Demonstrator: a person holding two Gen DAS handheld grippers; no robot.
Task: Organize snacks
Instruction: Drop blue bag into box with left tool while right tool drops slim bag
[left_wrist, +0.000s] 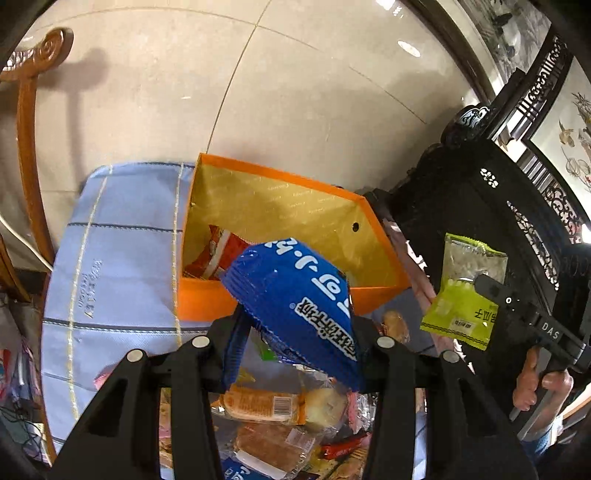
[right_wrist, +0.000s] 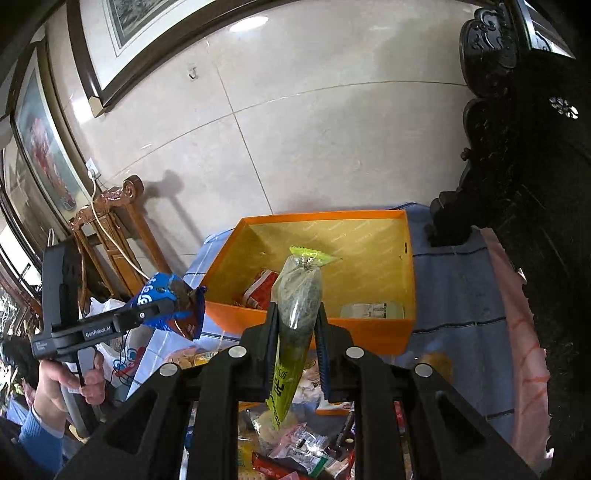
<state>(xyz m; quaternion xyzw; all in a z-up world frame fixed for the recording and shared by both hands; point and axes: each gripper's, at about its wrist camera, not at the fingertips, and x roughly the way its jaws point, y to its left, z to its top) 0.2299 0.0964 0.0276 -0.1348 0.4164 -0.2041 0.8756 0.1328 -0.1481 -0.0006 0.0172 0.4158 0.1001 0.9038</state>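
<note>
I see my left claw (left_wrist: 295, 343) clenched on a blue crinkle-edged packet (left_wrist: 299, 299), tilted toward the orange box (left_wrist: 207, 299). Right claw (right_wrist: 295, 332) grips a green-clear packet (right_wrist: 295, 295), long axis upright, above the tabletop (left_wrist: 110, 258).

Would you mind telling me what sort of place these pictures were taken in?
Probably a home living or dining room: framed paintings on a tiled wall, carved dark wooden furniture, and a table under a blue checked cloth.

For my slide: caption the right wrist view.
Right claw grips a green snack packet before the orange box.
</note>
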